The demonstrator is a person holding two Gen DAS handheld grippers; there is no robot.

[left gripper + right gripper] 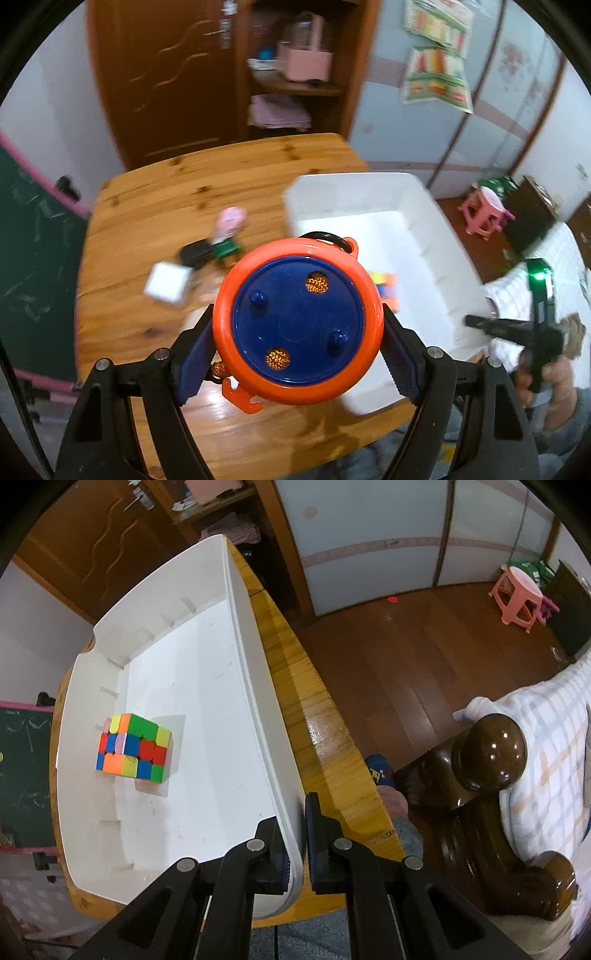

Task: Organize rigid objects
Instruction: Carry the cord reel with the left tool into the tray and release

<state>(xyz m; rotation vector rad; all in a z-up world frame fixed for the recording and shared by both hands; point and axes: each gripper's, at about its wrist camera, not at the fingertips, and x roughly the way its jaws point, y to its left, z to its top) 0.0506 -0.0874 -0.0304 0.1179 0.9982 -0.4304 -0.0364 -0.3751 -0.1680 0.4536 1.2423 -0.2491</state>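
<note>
My left gripper point(297, 332) is shut on a round orange and blue reel point(297, 321), held high above the wooden table point(155, 206); its blue underside with two mesh holes faces the camera. To the right stands a white bin point(399, 206). A colourful puzzle cube point(135, 747) lies on the floor of the white bin point(207, 686). My right gripper point(297, 834) is shut on the bin's near right wall, one pad inside and one outside. In the left wrist view the right gripper point(517, 328) shows at the bin's right edge, held by a hand.
On the table left of the reel lie a white box point(168, 282), a black item point(195, 253) and a pink and green bottle point(227, 236), all blurred. A wooden cabinet point(236, 66) stands behind. A dark wooden chair arm point(491, 760) and pink stool point(517, 598) are right of the table.
</note>
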